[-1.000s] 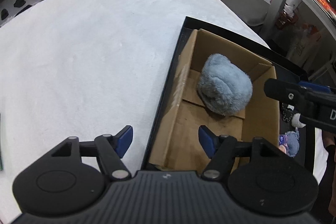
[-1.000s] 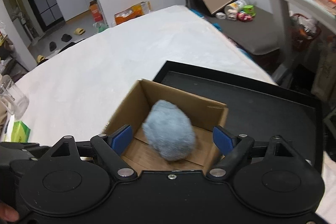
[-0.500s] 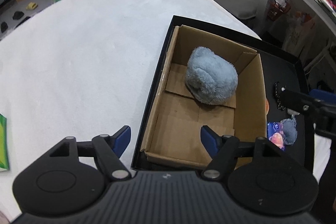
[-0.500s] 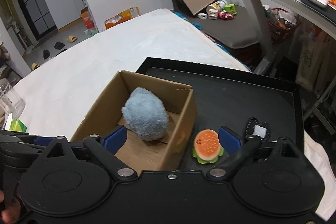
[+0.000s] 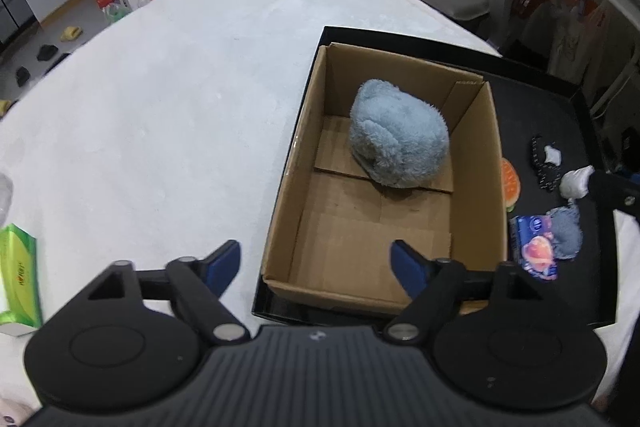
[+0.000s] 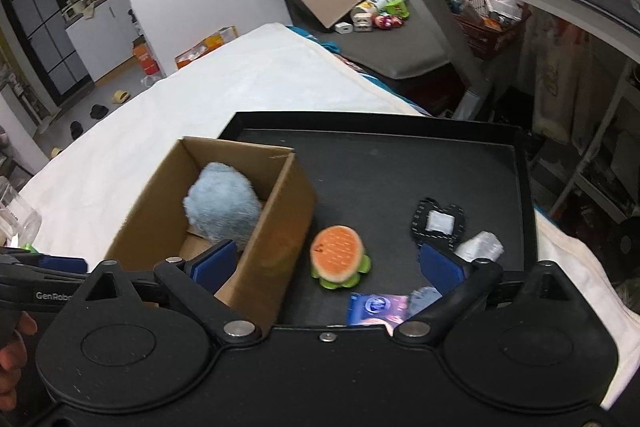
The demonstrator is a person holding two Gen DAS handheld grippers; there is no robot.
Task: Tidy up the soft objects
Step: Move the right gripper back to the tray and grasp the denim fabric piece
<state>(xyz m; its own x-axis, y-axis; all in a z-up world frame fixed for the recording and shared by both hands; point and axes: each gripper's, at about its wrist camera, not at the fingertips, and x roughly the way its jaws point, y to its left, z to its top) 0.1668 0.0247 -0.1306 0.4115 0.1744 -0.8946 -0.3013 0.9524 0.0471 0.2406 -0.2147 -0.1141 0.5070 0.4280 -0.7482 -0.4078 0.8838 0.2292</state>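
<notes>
The blue plush [image 5: 398,135] lies inside the cardboard box [image 5: 478,163], toward its far end, resting on the box floor; nothing grips it. My left tool [image 5: 316,261] hangs with its jaws spread wide and holding nothing, above the box's near end, one blue pad over the white cover beside the box and the other over the box's near corner. My right tool [image 6: 326,261] is likewise spread and carrying nothing, its pads straddling the near right wall of the box and the tray floor beside it. The box stands in the left part of a black tray [image 6: 400,163]. Just right of the box on the tray floor sits a burger-shaped plush [image 6: 340,256], orange on top with a green rim. Farther from the box lie a black patterned piece with a white patch [image 6: 438,221], a small white bundle [image 6: 480,247] next to it, and, nearer me, a blue packet [image 6: 378,307] touching a small grey-blue fluffy item [image 6: 424,297]. Left of the box, on the white cover [image 5: 160,107], is a green pack [image 5: 18,277].
</notes>
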